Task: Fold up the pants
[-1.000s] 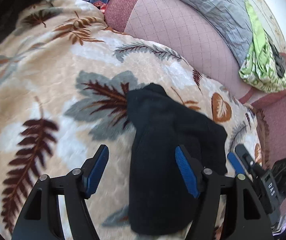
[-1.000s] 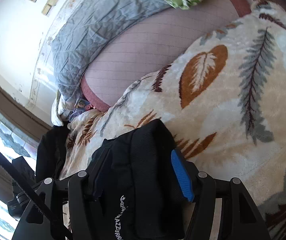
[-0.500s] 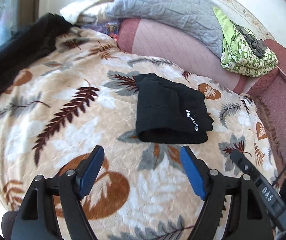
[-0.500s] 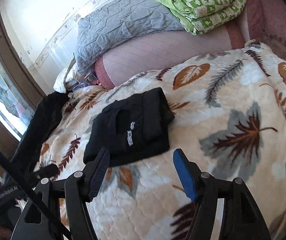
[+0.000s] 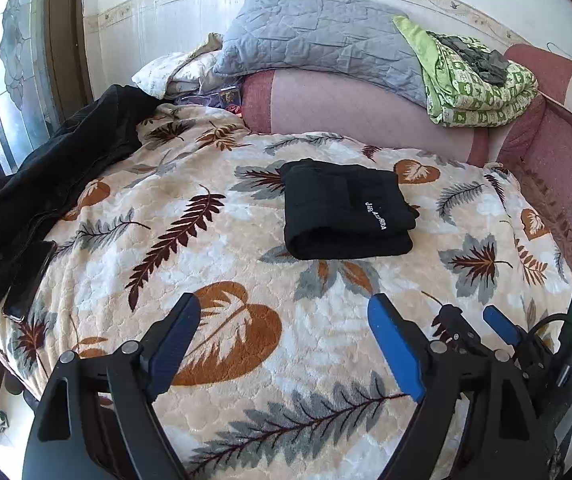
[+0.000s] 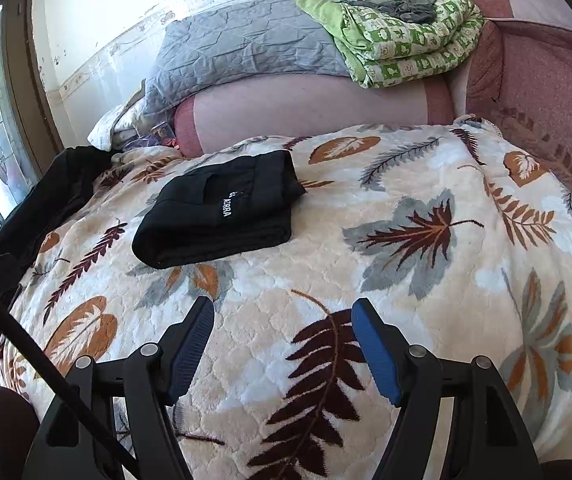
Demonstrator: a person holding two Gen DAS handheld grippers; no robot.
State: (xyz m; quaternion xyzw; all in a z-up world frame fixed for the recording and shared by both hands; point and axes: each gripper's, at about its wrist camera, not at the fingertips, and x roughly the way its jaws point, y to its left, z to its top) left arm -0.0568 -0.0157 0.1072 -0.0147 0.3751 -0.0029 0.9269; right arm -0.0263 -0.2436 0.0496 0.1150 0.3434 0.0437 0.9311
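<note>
Evidently the folding is finished: on the leaf-print blanket covering the bed, the black pants lie as 1 compact folded bundle (white lettering facing up). Both the left tongs and the right tongs hang well short of it with nothing between them, their jaws having just been spreading wider, so I judge little remains beyond tidying.

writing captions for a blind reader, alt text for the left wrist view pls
Folded black pants lie on a leaf-print blanket, clear of the open, empty left gripper in the foreground. Behind are a grey quilt and a green blanket.

One folded black pants bundle, one leaf-print blanket, one grey quilt, one green quilt, one phone, two grippers.
</note>
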